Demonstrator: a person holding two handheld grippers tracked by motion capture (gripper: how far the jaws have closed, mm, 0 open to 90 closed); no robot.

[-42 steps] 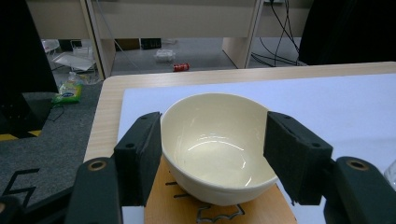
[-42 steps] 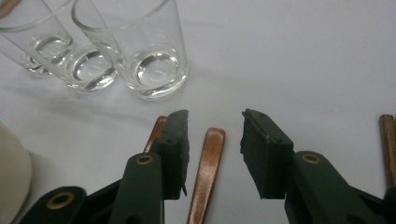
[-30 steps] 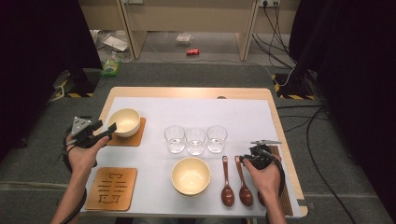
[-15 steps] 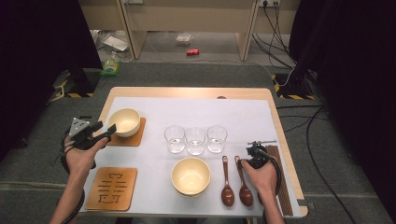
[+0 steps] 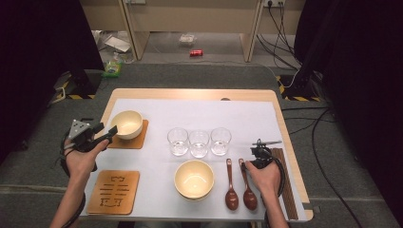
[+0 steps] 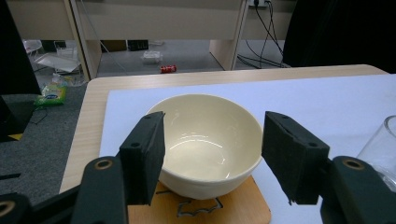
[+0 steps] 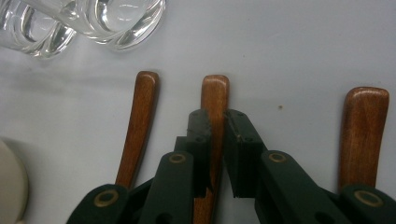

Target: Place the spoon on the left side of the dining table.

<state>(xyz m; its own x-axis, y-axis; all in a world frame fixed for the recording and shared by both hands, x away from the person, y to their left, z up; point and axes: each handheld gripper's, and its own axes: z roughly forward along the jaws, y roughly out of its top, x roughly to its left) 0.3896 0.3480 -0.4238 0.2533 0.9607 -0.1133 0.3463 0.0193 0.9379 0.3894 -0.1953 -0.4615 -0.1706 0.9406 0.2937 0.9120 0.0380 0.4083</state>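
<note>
Two brown wooden spoons point(image 5: 231, 185) point(image 5: 248, 187) lie side by side right of a cream bowl point(image 5: 193, 179). My right gripper point(image 5: 251, 160) point(image 7: 215, 114) points down at the right-hand spoon's handle point(image 7: 215, 93). Its jaws have just been closing and now pinch that handle, so it is shut on it. The other spoon's handle point(image 7: 140, 116) lies free beside it. My left gripper point(image 5: 105, 133) point(image 6: 215, 123) is open. Its pads flank the near side of a second cream bowl point(image 5: 127, 124) point(image 6: 210, 140), which sits on a wooden coaster point(image 5: 135, 141) point(image 6: 243, 212).
Three empty glasses point(image 5: 177, 141) point(image 5: 199, 142) point(image 5: 221, 140) stand in a row mid-table. A second carved coaster point(image 5: 114, 191) lies bare at the front left. A dark wooden strip point(image 5: 285, 185) runs along the right edge, and a broad wooden end point(image 7: 364, 126) lies right of the held spoon.
The right hand has shifted slightly at the right spoon's handle. The left hand and its bowl stay where they were.
</note>
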